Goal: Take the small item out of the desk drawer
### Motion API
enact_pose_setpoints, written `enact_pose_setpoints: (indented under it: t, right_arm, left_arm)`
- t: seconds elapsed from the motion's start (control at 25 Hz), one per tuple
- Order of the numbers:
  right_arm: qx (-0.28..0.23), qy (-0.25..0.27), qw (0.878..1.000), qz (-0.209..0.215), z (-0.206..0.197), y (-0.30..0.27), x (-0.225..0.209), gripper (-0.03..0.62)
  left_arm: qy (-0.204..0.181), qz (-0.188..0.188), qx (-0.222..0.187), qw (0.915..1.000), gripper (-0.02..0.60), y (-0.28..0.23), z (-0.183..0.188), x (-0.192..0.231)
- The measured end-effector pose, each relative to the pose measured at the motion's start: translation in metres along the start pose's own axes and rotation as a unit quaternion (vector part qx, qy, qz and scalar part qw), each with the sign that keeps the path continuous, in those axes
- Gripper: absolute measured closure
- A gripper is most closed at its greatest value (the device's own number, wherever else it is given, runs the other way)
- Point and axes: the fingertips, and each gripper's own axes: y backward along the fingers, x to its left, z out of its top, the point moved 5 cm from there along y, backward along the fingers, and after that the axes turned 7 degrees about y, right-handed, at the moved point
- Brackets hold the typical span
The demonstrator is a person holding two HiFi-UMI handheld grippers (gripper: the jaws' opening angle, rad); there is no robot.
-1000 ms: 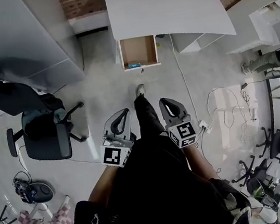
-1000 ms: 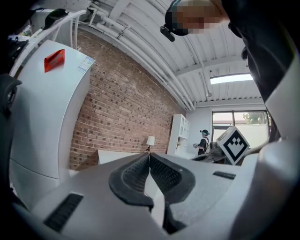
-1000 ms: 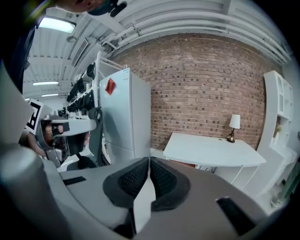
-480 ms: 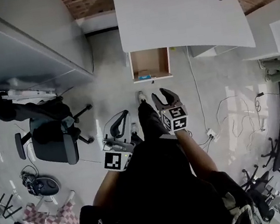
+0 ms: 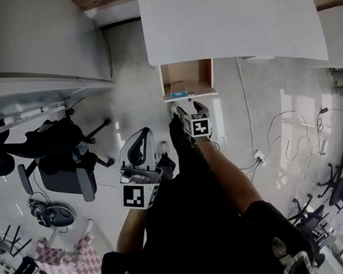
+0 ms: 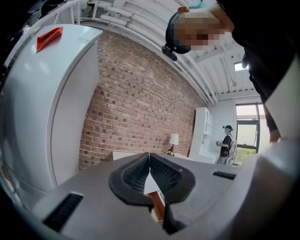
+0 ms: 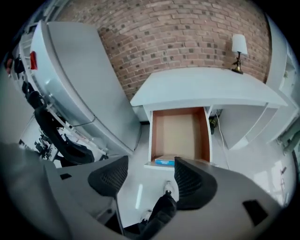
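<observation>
Jaws on R gripper just opening, empty; drawer open.

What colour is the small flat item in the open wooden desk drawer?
The small flat item is blue; the right gripper view shows it best.

nothing actually readable here tbh. the left gripper has a cube showing a black-and-white square marker pattern, no letters or digits. same deal on the right gripper: its cube is just blocky code squares. the small blue item in the drawer is too small to make out any print. there's a red patch up on the white cabinet, but i can't make out any wording on it.
</observation>
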Motion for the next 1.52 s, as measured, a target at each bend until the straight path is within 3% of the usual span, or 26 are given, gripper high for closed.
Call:
enact_pose_setpoints:
  t: [0.24,0.6,0.8,1.2,1.52]
  right_arm:
    - [0.033,-0.028,0.999,-0.018,-0.003,-0.047,-0.014,0.278]
    - [0.093,-0.014,0.995,-0.034,-0.018,-0.114,-0.034,0.261]
    - [0.094,-0.022,0.995,-0.033,-0.016,-0.145,-0.04,0.241]
    - [0.106,-0.03,0.992,-0.055,-0.028,-0.18,-0.043,0.218]
    - [0.164,-0.016,0.984,-0.064,-0.04,-0.204,-0.044,0.215]
  left_arm:
    - [0.017,0.021,0.005,0.9996,0.572,-0.026,-0.008,0.014]
    - [0.035,0.032,0.004,0.9989,0.572,-0.051,-0.012,0.03]
    - [0.043,0.043,0.017,0.998,0.572,-0.061,-0.021,0.039]
    - [0.052,0.063,0.035,0.996,0.572,-0.078,-0.037,0.06]
    - [0.042,0.076,0.05,0.995,0.572,-0.089,-0.052,0.067]
